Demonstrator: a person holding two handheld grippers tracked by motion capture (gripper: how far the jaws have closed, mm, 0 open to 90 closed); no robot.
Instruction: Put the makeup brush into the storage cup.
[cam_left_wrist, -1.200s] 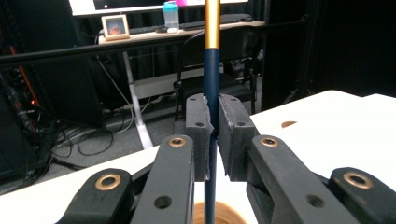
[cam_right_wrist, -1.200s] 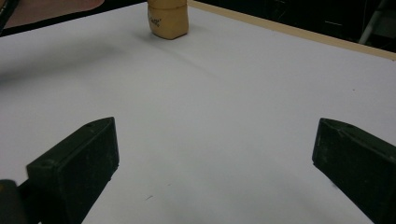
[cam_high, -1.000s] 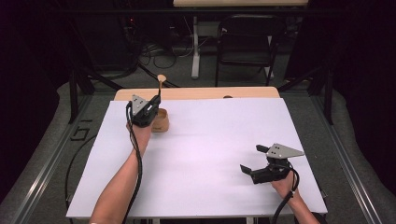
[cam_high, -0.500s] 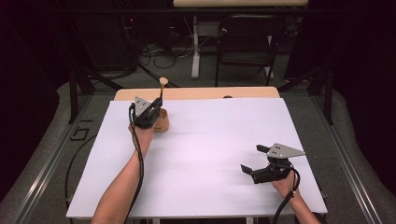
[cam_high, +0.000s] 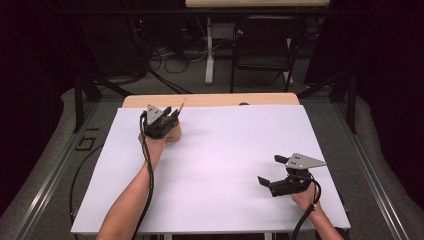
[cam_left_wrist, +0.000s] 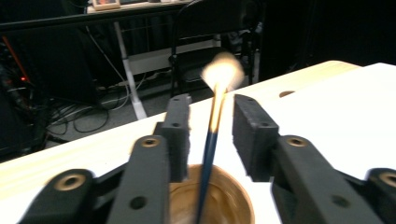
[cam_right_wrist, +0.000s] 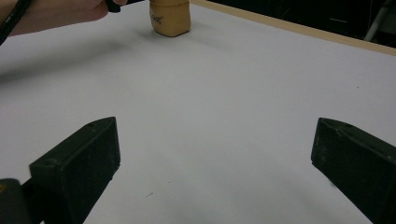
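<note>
A tan wooden cup (cam_high: 173, 134) stands at the far left of the white table cover (cam_high: 225, 150). A paintbrush (cam_high: 180, 107) with a blue handle and a pale tip stands in it. My left gripper (cam_high: 171, 118) hovers right over the cup. In the left gripper view its jaws are open on either side of the brush handle (cam_left_wrist: 210, 142), with a gap on each side, above the cup's mouth (cam_left_wrist: 229, 203). My right gripper (cam_high: 269, 171) rests low at the near right, open with nothing in it. In the right gripper view the right gripper (cam_right_wrist: 215, 158) faces the cup (cam_right_wrist: 170, 18).
A bare wooden strip (cam_high: 215, 99) runs along the table's far edge, with a small hole in it (cam_high: 244, 104). Beyond it stand a black chair (cam_high: 265, 45) and a desk leg with cables. The left forearm (cam_high: 135, 190) lies across the near left of the cover.
The brush has dropped lower into the cup, so its tip now shows just above the left gripper. The left gripper has shifted slightly over the cup. The right gripper has stayed put.
</note>
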